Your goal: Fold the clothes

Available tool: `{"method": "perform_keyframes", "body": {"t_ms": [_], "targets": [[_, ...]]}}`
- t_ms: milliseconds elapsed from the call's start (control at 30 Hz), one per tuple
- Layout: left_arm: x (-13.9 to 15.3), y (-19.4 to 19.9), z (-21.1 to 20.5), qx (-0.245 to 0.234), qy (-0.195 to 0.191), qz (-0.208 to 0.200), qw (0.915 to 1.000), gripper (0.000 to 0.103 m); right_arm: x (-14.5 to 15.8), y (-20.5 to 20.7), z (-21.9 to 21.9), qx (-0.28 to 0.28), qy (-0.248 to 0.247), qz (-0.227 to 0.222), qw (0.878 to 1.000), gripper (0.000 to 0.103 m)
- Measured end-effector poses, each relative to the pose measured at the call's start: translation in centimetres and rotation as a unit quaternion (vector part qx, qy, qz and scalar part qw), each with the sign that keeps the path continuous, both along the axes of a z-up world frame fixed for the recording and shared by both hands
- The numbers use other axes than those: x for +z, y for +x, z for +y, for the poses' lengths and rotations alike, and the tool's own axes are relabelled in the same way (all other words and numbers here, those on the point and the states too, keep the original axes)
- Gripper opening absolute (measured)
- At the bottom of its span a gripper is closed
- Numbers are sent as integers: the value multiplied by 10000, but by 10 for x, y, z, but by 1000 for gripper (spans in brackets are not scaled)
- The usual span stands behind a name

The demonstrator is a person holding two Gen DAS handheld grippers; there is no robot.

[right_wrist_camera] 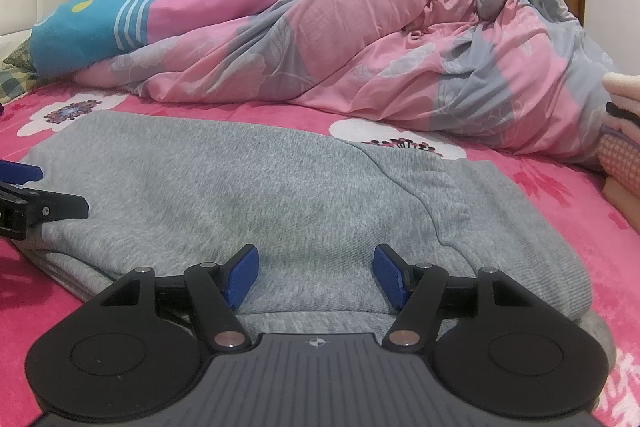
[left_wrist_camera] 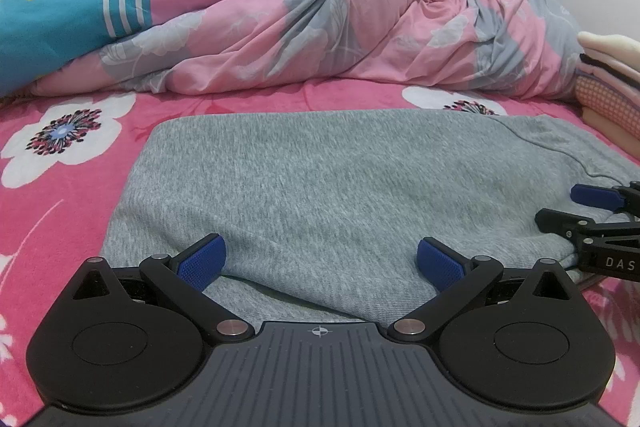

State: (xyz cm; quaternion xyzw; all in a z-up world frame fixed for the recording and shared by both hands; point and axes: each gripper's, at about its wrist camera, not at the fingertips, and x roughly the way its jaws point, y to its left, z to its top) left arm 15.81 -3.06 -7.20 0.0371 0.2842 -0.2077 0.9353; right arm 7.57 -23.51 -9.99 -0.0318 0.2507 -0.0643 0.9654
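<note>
A pink flowered bedspread (left_wrist_camera: 72,163) is seen beneath a grey knit garment (left_wrist_camera: 320,179), already folded flat. The left gripper (left_wrist_camera: 320,263) and right gripper (right_wrist_camera: 316,275) are held wide apart at its near edge, gripping nothing. A pinch of that edge is judged next.

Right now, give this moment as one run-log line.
left gripper: open, at near edge | right gripper: open, at near edge | grey garment: folded flat on bed
</note>
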Motion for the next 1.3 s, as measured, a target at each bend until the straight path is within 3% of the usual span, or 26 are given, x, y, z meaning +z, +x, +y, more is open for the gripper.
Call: {"method": "perform_keyframes", "body": {"t_ms": [1300], "targets": [[-2, -2, 1, -5, -16, -116, 9999, 103, 0, -2, -2, -1, 120, -40, 9999, 67]]}}
